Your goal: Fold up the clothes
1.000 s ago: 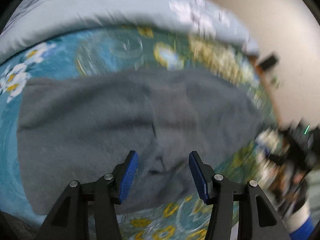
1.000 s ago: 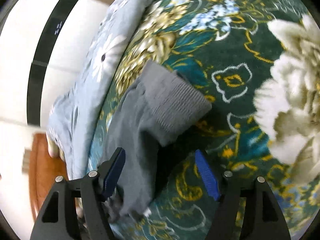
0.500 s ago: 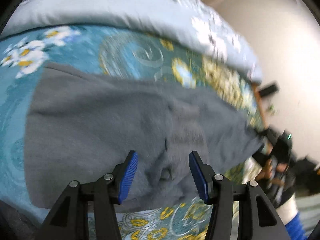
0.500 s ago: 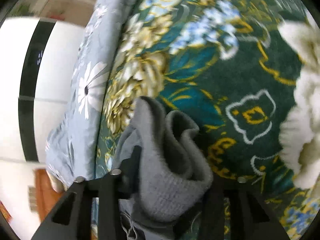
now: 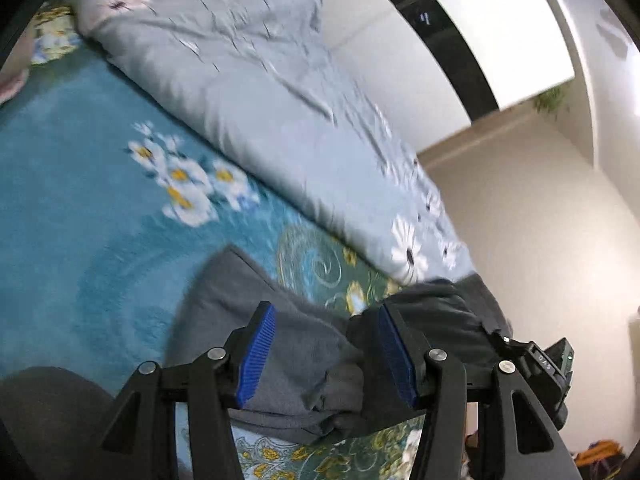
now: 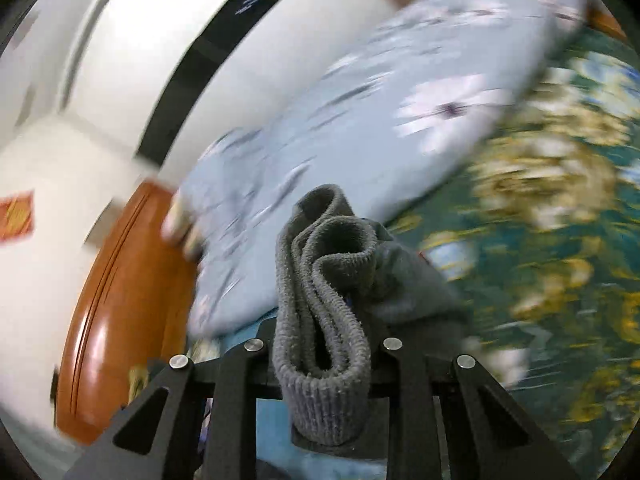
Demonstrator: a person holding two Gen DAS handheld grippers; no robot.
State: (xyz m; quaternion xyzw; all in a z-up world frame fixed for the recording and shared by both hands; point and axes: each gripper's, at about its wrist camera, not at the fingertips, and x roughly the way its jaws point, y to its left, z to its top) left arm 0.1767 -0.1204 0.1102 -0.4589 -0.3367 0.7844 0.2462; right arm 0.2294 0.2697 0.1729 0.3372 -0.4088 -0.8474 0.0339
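A grey sweater (image 5: 240, 312) lies on a teal floral blanket (image 5: 80, 208). My left gripper (image 5: 326, 356) is open, its blue pads on either side of a bunched part of the sweater, not closed on it. My right gripper (image 6: 324, 344) is shut on the sweater's ribbed cuff (image 6: 324, 280), which is folded between the fingers and lifted off the blanket. The right gripper's pads are hidden by the cloth. The right gripper (image 5: 540, 360) also shows at the lower right of the left wrist view, holding up the far sleeve end.
A pale blue floral duvet (image 5: 280, 92) is piled along the far side of the blanket, also in the right wrist view (image 6: 360, 120). A brown wooden bed frame (image 6: 108, 300) and white walls lie beyond. A dark shape (image 5: 44, 412) fills the lower left corner.
My right gripper closed on the sweater cuff and lifted it up and toward the left. Both cameras swung upward, and the sweater is bunched up between the left fingers.
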